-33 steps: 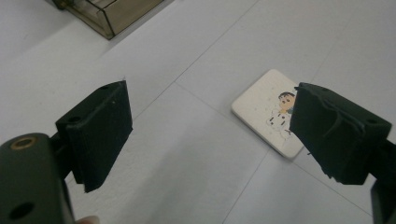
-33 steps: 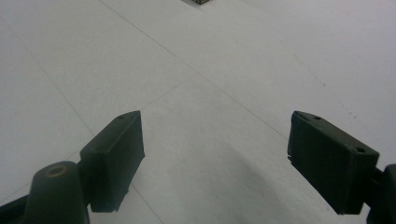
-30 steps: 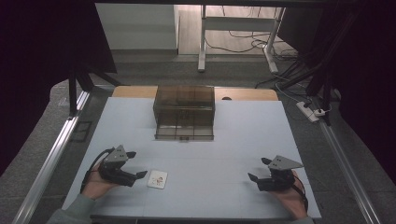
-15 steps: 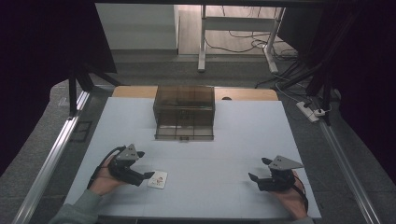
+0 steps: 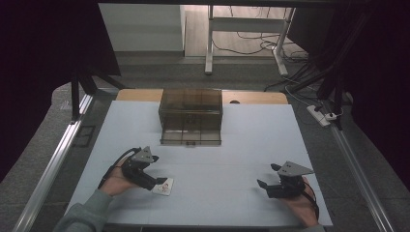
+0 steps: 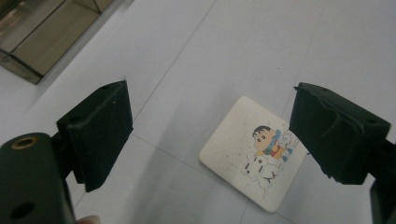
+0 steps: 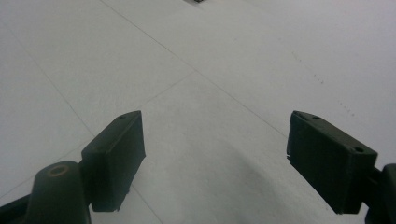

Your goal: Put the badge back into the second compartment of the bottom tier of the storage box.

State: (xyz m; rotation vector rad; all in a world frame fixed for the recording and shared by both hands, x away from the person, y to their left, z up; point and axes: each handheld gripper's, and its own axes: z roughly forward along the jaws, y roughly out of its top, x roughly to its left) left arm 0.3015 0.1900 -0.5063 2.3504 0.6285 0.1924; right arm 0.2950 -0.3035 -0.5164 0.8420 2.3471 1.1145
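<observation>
The left gripper [image 6: 210, 135] hangs spread over the card [image 6: 254, 154], which lies flat on the bench [image 5: 241, 145] near its front left, probably lined up to pinch it. The right gripper [image 5: 269, 186], also spread, rests idle.

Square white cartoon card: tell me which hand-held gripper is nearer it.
Left. The left hand-held gripper hangs open right at the square white cartoon card; the right hand-held gripper sits far across the table.
</observation>
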